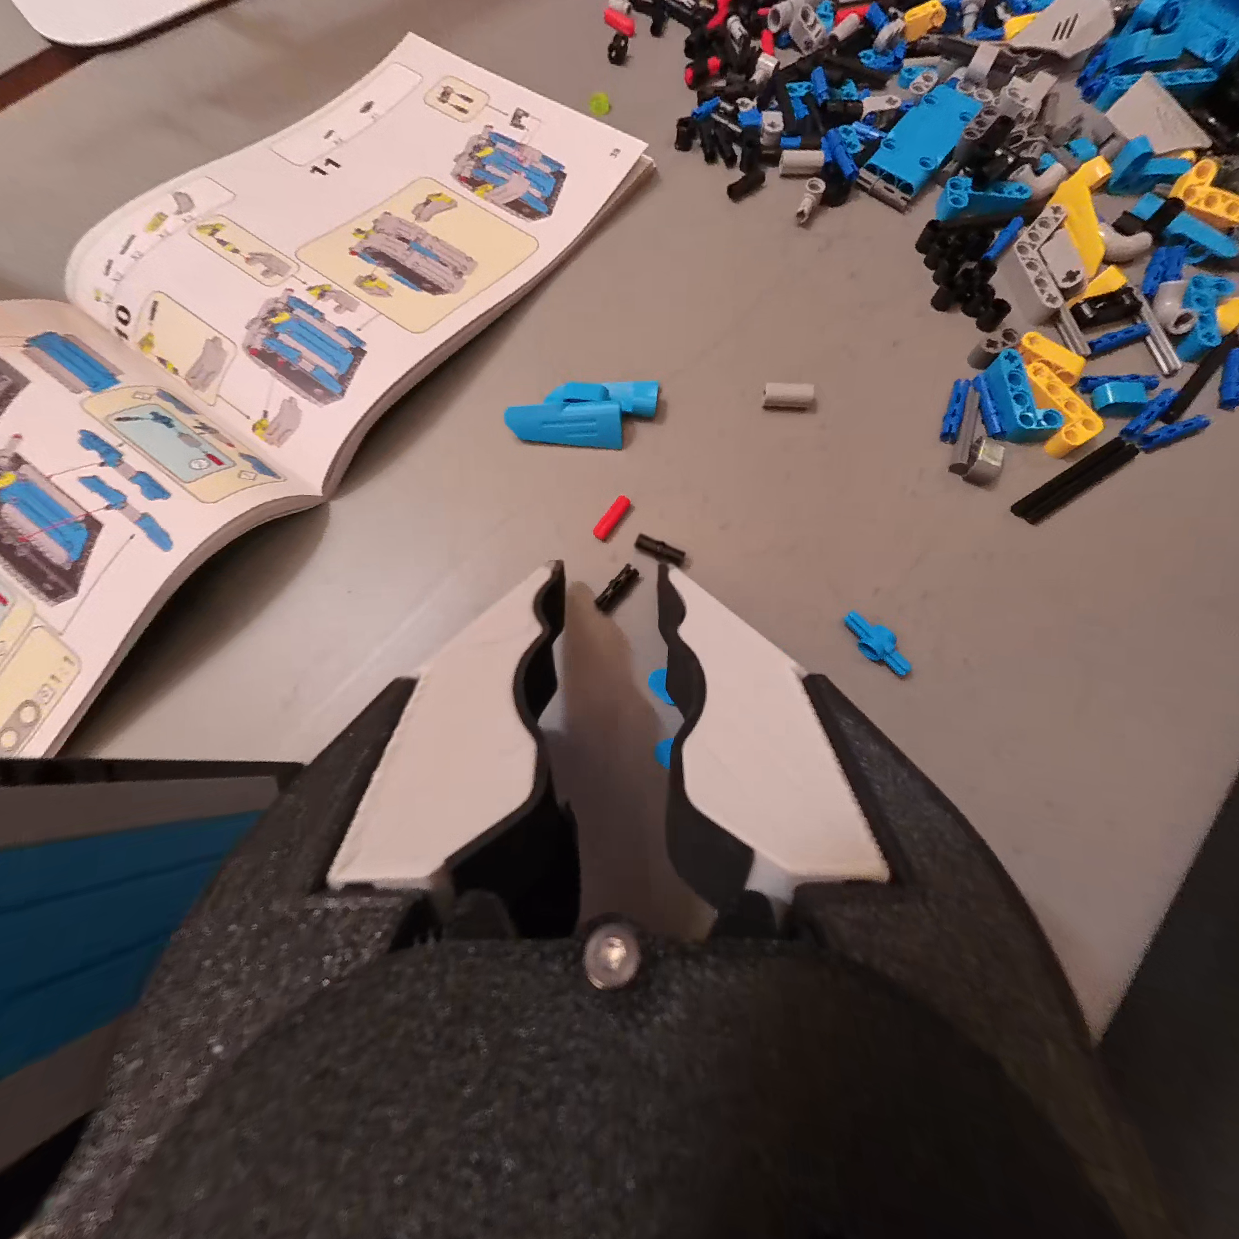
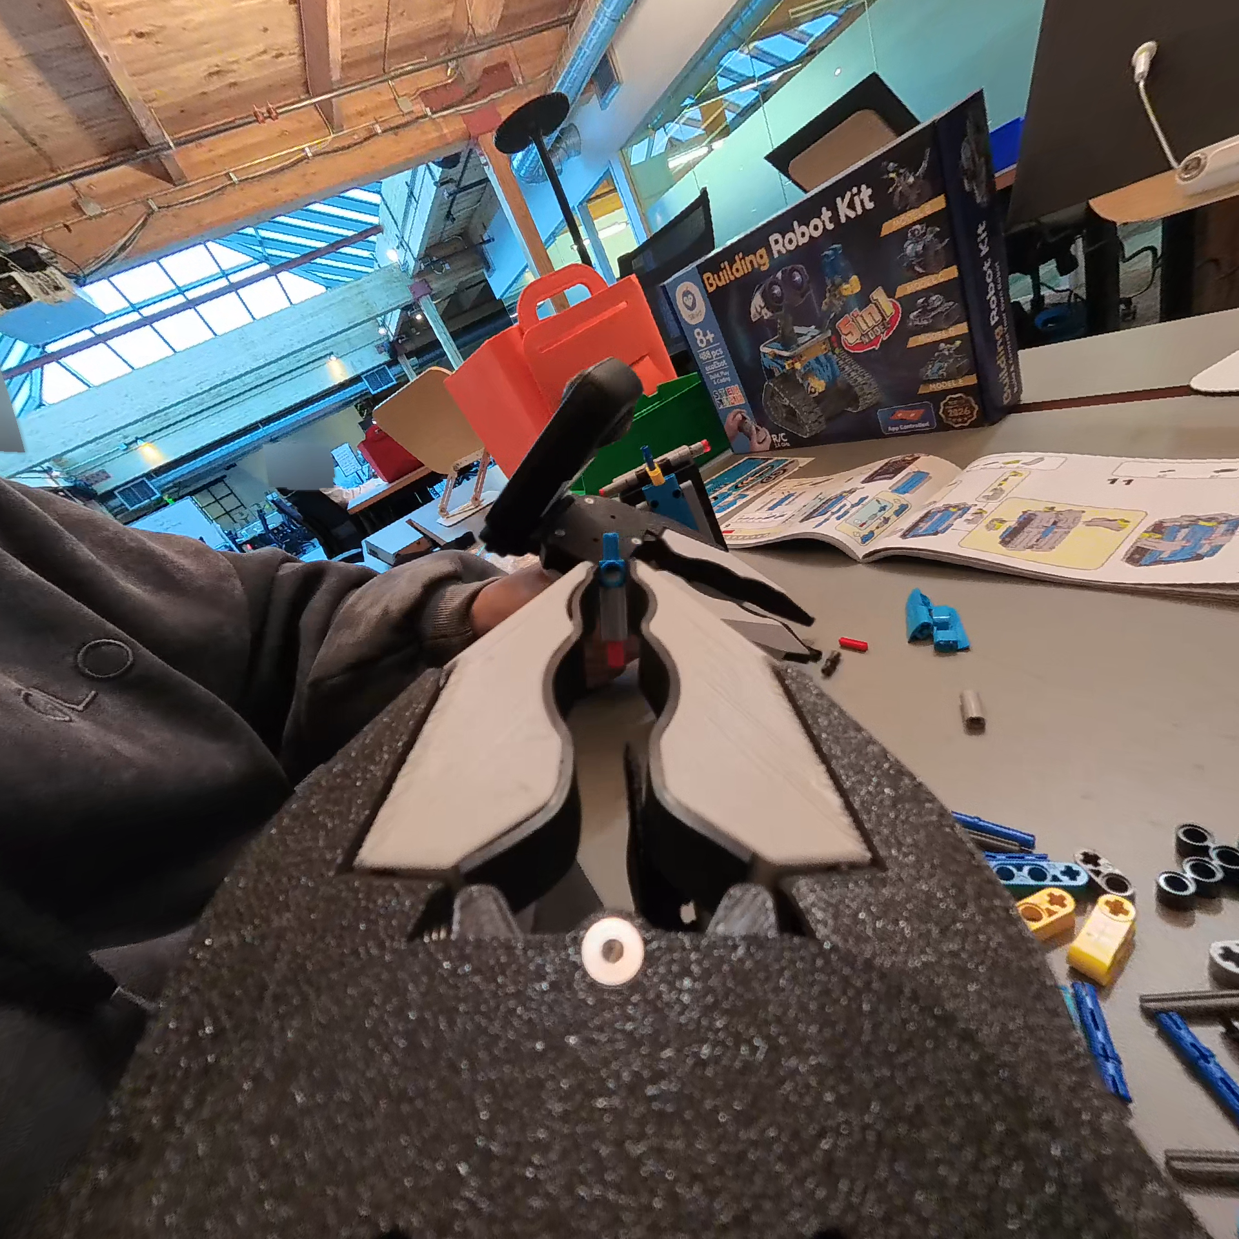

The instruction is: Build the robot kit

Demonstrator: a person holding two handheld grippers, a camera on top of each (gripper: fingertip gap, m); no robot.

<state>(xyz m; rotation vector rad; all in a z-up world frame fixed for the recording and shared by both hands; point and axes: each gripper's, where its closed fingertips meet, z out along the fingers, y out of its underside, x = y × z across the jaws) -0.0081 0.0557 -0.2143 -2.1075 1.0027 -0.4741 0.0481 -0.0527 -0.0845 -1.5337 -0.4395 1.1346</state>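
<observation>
My left gripper [image 1: 610, 570] is shut on a flat grey panel piece [image 1: 603, 737] that runs down between its fingers, low over the grey table [image 1: 771, 536]. Two black pins [image 1: 660, 548] and a red pin [image 1: 611, 517] lie just past its tips, with two light-blue panel pieces [image 1: 580, 414] beyond. My right gripper [image 2: 611, 576] is raised and shut on a small grey rod assembly [image 2: 611, 607] with a blue pin on top and a red end below. The left gripper [image 2: 798, 627] shows just behind it, held by a hand in a dark sleeve [image 2: 442, 603].
An open instruction booklet [image 1: 322, 281] lies at the left. A large pile of blue, black, yellow and grey parts [image 1: 1006, 167] fills the far right. A grey sleeve [image 1: 788, 395] and blue connector [image 1: 877, 643] lie loose. A kit box [image 2: 845, 315], orange case [image 2: 556, 355] and green bin [image 2: 657, 422] stand behind. My hands' fingertips stand some 20 centimetres from each other.
</observation>
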